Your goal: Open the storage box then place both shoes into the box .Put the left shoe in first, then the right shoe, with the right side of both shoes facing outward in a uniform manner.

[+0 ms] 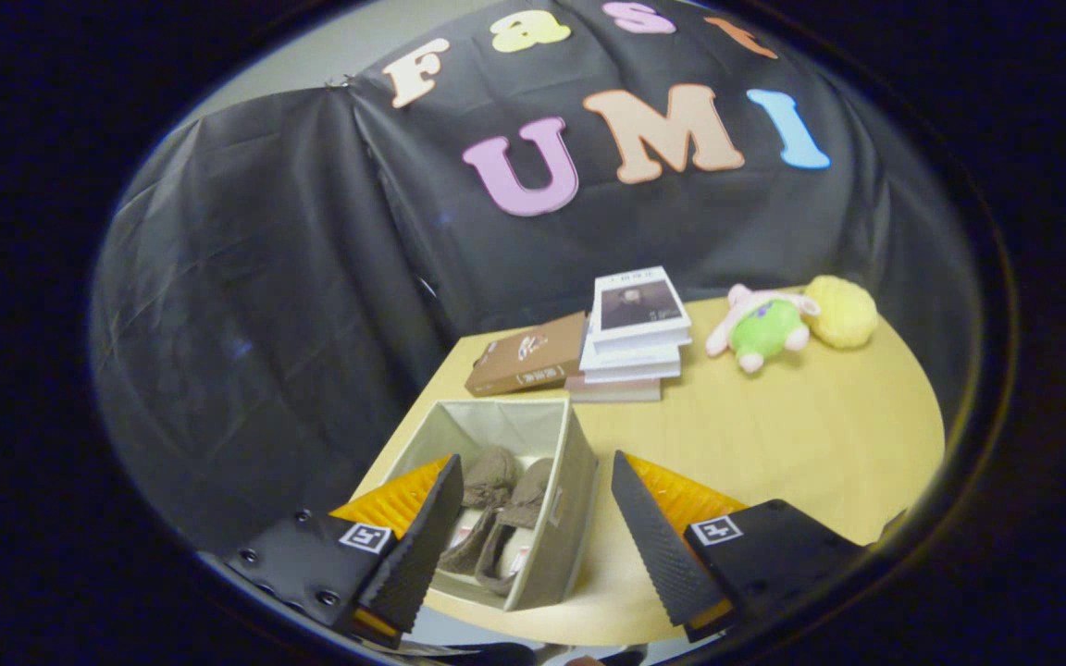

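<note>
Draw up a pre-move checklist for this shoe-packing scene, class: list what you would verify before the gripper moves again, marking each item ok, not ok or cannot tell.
1. Storage box open on top: ok.
2. Both shoes inside the box, side by side: ok.
3. Right sides of both shoes facing outward: cannot tell.
4. Hand-held gripper open and holding nothing: ok.
5. Box fully on the table, not over its edge: cannot tell.
6. Books and plush toy well beyond the box, out of the way: ok.
</note>
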The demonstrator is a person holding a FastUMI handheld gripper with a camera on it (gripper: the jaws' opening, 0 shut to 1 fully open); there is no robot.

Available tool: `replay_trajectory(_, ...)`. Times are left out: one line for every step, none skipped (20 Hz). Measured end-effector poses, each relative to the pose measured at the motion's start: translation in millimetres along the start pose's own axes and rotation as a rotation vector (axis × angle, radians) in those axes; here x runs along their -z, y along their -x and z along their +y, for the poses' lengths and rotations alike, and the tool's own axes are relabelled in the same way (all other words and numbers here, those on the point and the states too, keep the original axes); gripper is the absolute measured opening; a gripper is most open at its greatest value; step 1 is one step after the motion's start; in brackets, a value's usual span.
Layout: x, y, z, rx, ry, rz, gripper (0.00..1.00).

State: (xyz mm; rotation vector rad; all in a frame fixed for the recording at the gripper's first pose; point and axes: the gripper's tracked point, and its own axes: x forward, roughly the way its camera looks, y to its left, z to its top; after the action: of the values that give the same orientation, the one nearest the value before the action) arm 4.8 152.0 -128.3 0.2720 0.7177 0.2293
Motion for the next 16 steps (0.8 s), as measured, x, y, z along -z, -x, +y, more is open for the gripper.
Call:
replay_trajectory(-8.3, 7.0, -8.3, 0.006, 0.034, -0.035, 1.0)
replay_trajectory(-16.5, 14.6, -17.6, 0.019, 0.069, -0.069, 1.0)
replay_trajectory(-17.6, 11.8, -24.8, 0.043, 0.101, -0.107, 1.0)
replay_trajectory(-28.8, 21.0, -38.2, 0.075, 0.128, -0.15, 1.0)
replay_trajectory(-38.0, 30.1, -50.1, 0.103, 0.147, -0.187, 1.0)
replay_trajectory(-46.4, 38.3, -60.6, 0.121, 0.154, -0.217, 1.0)
replay_trajectory(-53.4, 45.5, -68.8, 0.133, 0.153, -0.243, 1.0)
replay_trajectory(-57.8, 52.3, -78.3, 0.144, 0.147, -0.262, 1.0)
replay_trajectory(-70.6, 73.6, -89.2, 0.151, 0.144, -0.279, 1.0)
replay_trajectory(-76.1, 87.0, -98.5, 0.162, 0.143, -0.303, 1.0)
replay_trajectory(-78.7, 93.7, -107.7, 0.173, 0.146, -0.322, 1.0)
replay_trajectory(-84.4, 101.1, -117.2, 0.189, 0.15, -0.355, 1.0)
replay_trajectory(-88.5, 106.7, -125.1, 0.199, 0.159, -0.385, 1.0)
replay_trajectory(-91.8, 113.1, -132.1, 0.211, 0.173, -0.413, 1.0)
replay_trajectory(-92.5, 118.9, -138.7, 0.225, 0.187, -0.437, 1.0)
replay_trajectory(-93.2, 125.1, -143.9, 0.236, 0.204, -0.455, 1.0)
